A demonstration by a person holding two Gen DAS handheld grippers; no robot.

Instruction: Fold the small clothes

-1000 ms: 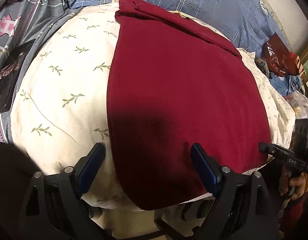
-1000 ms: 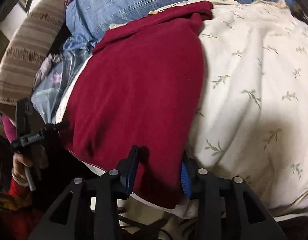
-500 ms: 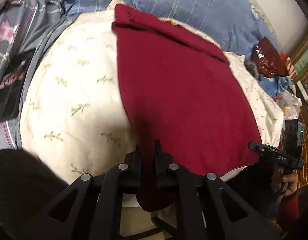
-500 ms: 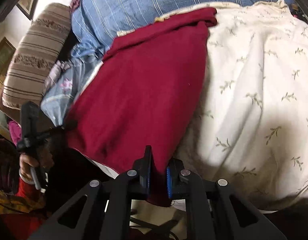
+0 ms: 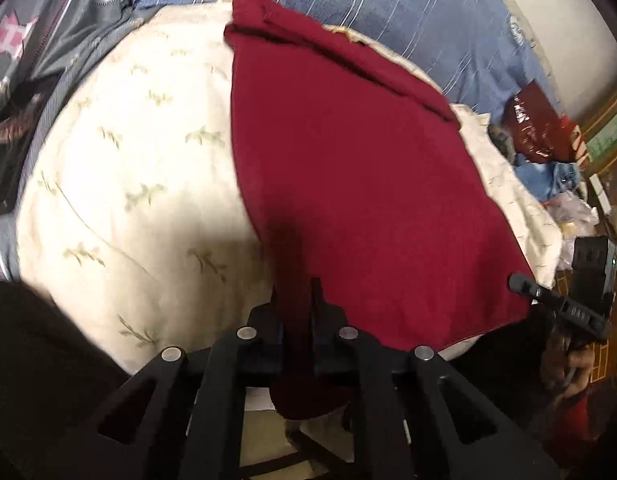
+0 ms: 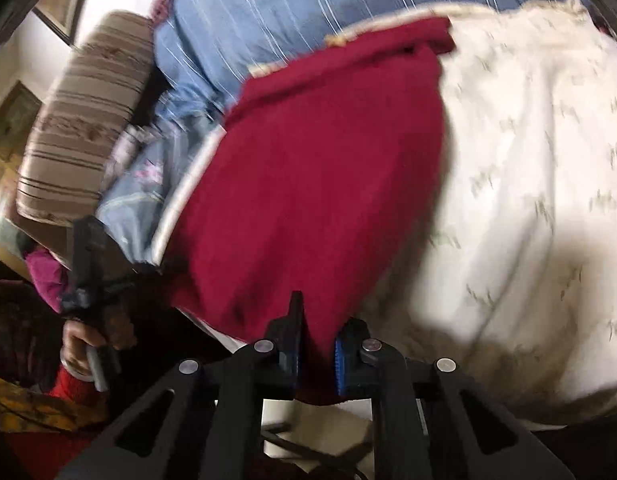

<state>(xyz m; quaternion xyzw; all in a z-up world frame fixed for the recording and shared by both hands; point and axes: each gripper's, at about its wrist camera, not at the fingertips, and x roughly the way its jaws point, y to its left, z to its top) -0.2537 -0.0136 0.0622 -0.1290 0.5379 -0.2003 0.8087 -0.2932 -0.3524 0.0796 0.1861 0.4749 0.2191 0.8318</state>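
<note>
The red cloth [image 5: 348, 184] lies flat on the white pillow [image 5: 140, 168], stretching long and away from both claws. The left claw [image 5: 296, 316] and right claw [image 6: 314, 344] each pinch a near corner, ready to fold it forward

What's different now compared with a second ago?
Both grippers closed: the left gripper and the right gripper, open a second ago, now pinch the near edge of the red garment. The garment still lies flat on the floral pillow.
</note>
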